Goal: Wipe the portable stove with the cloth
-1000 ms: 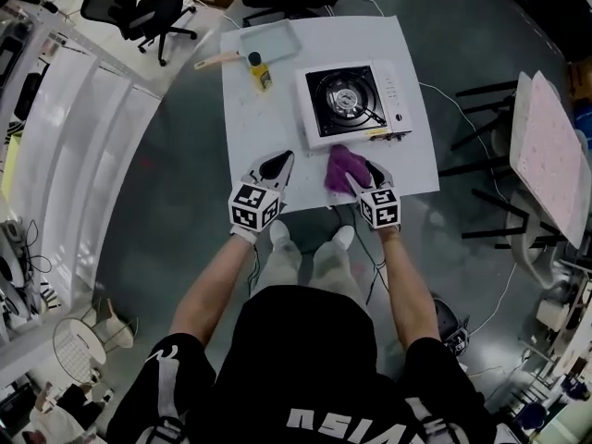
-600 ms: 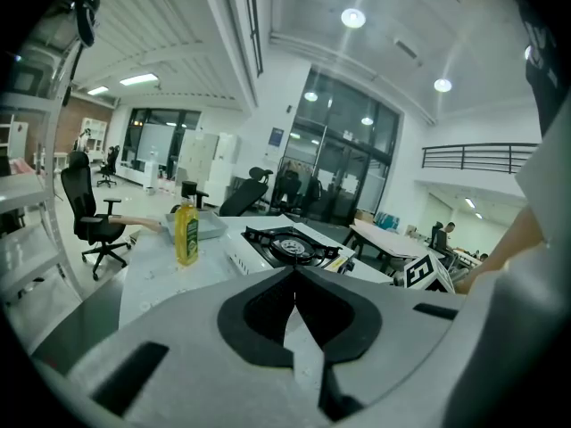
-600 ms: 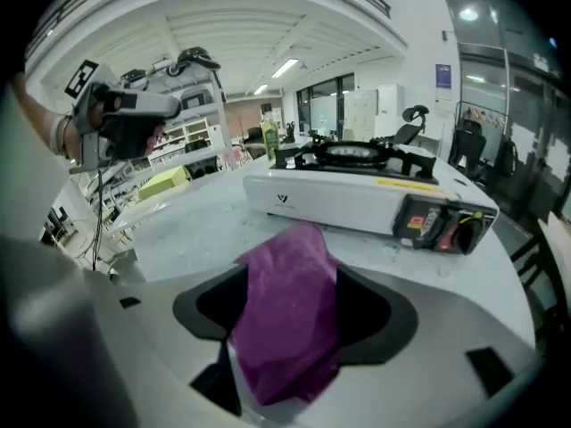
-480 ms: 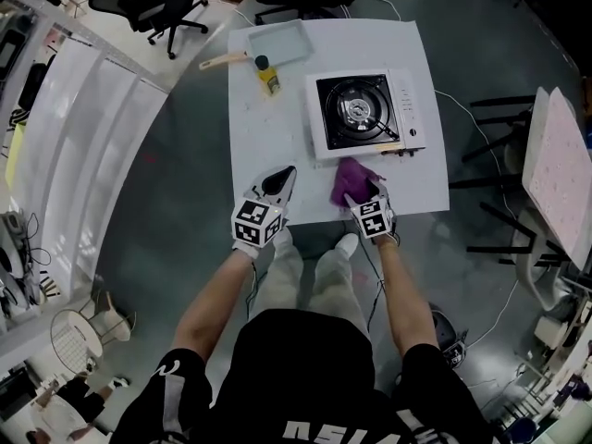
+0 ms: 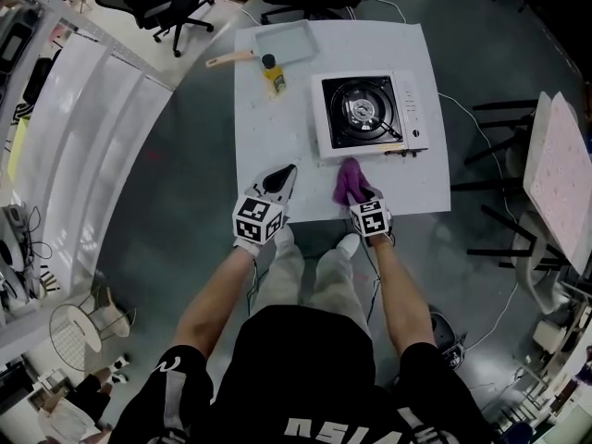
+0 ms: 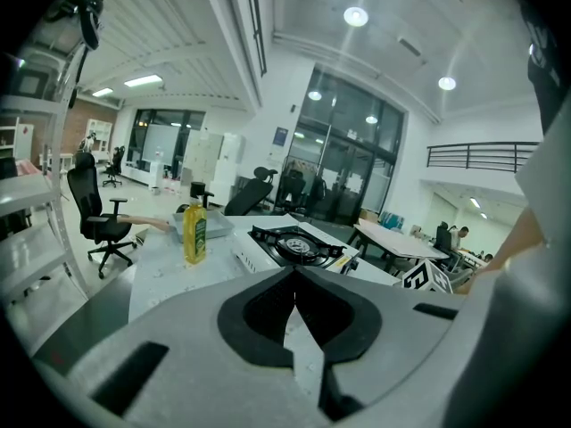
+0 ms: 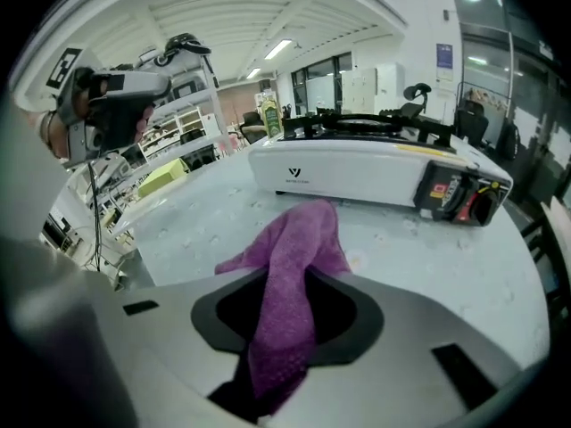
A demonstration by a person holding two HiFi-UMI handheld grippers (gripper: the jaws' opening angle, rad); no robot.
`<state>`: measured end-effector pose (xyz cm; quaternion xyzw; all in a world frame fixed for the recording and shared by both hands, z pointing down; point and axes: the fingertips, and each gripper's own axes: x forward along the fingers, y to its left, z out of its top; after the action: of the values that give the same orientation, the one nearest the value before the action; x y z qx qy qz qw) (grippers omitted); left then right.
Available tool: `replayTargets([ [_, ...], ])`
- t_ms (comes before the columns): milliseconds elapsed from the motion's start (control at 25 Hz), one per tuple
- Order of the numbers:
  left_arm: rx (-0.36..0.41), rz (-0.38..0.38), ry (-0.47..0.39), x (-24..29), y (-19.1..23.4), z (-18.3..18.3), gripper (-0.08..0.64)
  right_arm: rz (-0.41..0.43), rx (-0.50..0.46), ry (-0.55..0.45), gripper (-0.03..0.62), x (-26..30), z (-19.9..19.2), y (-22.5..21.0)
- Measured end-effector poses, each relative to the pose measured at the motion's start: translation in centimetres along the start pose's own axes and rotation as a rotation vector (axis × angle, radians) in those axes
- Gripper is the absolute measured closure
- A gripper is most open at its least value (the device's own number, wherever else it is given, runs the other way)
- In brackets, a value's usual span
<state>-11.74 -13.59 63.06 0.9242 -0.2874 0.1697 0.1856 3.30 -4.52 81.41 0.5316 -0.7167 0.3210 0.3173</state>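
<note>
Against the earlier frame, the right gripper [image 5: 359,198] has dropped onto the cloth [image 5: 349,178], and the cloth, which lay broader then, is now drawn into a narrow ridge. Its jaws have just been closing with the cloth between them. In the right gripper view I see them pinching the near end of the purple fold, while the far end trails forward on the table [image 5: 277,137].

The cloth lies just in front of the stove [image 5: 365,111], on the near side where the knob is. A strip of bare table seems to separate the two, though the head view is too coarse for me to be sure.

I judge the grip low and at the cloth's near end for a reason: it leaves the free end leading, so that it can be lifted and laid on the stove top. Wiping has not begun.

The left gripper [image 5: 277,181] sits over the table's near edge, left of the cloth and well apart from the stove. Its jaws are pressed together at the tips with nothing in them. I take it to be parked there, clear of the right gripper's path yet near enough to steady the stove.
</note>
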Motion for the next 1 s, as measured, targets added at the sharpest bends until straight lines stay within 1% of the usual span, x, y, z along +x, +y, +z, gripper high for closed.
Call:
replayTargets([
  [80, 0.003, 0.0, -0.005, -0.3, -0.1, 0.3, 0.557, 0.012, 0.009, -0.009, 0.48, -0.7, 0.4, 0.4],
  [160, 0.007, 0.004, -0.017, -0.5, -0.2, 1.0, 0.557, 0.015, -0.003, -0.051, 0.482, -2.1, 1.7, 0.5],
  [400, 0.014, 0.019, -0.075, -1.1, -1.1, 4.5, 0.557, -0.019, -0.012, -0.239, 0.482, -8.6, 8.6, -0.8],
  [600, 0.032, 0.027, -0.149, -1.8, -3.3, 8.5, 0.557, -0.073, -0.02, -0.403, 0.482, -15.8, 14.1, -2.6],
  [720, 0.045, 0.028, -0.2, -2.5, -4.9, 11.2, 0.557, -0.11, -0.031, -0.494, 0.482, -20.5, 16.7, -3.6],
  [880, 0.066, 0.029, -0.253, -3.8, -7.0, 13.7, 0.557, -0.147, -0.036, -0.595, 0.482, -26.1, 18.6, -4.8],
  [1000, 0.077, 0.034, -0.28, -4.5, -8.1, 14.7, 0.557, -0.163, -0.041, -0.636, 0.482, -28.7, 18.8, -5.3],
])
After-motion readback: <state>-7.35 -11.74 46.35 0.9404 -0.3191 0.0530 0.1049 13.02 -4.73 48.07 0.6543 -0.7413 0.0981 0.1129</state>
